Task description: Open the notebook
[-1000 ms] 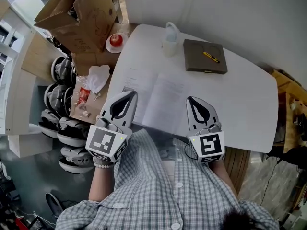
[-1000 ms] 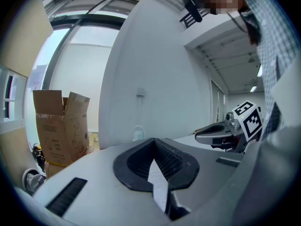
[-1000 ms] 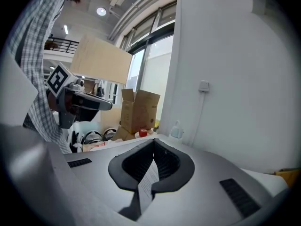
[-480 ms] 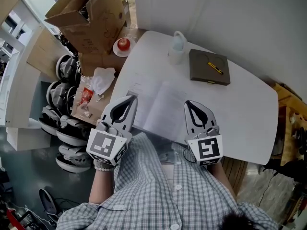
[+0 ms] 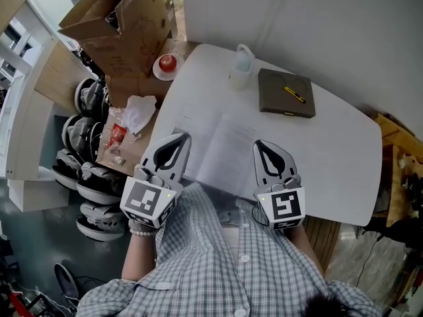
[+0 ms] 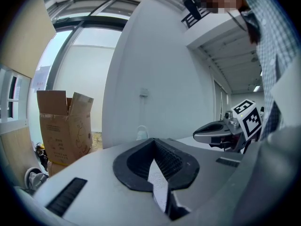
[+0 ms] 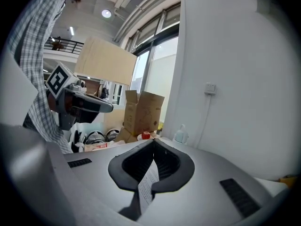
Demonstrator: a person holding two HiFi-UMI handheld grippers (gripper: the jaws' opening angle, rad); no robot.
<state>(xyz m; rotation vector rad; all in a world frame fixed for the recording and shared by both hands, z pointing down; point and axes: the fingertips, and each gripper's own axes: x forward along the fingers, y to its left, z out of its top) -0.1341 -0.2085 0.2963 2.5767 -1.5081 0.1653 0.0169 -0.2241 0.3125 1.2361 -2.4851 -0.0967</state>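
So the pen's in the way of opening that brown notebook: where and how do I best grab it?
I'd take the yellow pen at mid-barrel, coming straight down from above. It lies flat and slantwise on the brown notebook, so turn the jaws crosswise to that slant and pinch its narrow sides.

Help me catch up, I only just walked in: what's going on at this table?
A person holds the left gripper and the right gripper over the near edge of a notebook, which lies open on the white table. Both grippers' jaws are together, and printed page shows through the slot between them; whether either pinches a page is unclear. Farther back, a closed brown book with a yellow pen on it and a bottle stand untouched.
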